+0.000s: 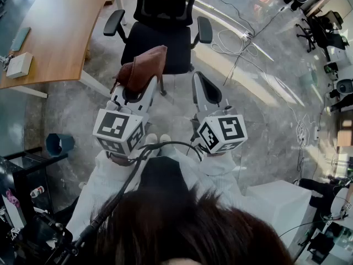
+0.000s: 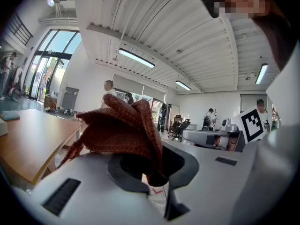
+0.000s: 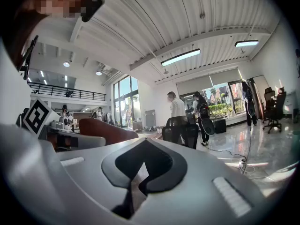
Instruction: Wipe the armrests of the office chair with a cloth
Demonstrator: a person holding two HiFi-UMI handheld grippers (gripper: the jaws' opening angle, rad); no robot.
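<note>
The left gripper (image 1: 148,81) is clamped on a reddish-brown cloth (image 1: 144,66). In the left gripper view the fabric is pinched between the jaws and bunches up above them in loose folds. The right gripper (image 1: 198,80) has its jaws together with nothing between them, and it hangs just beside the left one near the middle of the frame.

The black office chair (image 1: 160,46) stands ahead of both grippers in the upper middle of the head view, its seat facing the person. The wooden desk (image 1: 60,21) fills the upper left. The cloth overlaps the seat's front edge in the picture, but whether it touches cannot be told.

What matters for the next move is where the two armrests lie. Both are further toward the top of the frame than the cloth, one to each side of it. The frame-left armrest (image 1: 114,22) lies up and to the left of the cloth. The frame-right armrest (image 1: 204,30) lies up and to the right, above the empty gripper. Each pad runs roughly front to back, splayed slightly outward toward the person.

Judging by this, wiping has not begun. The cloth hand is nearer the frame-left armrest, which looks the natural first target, and strokes would run along the pad's length.
</note>
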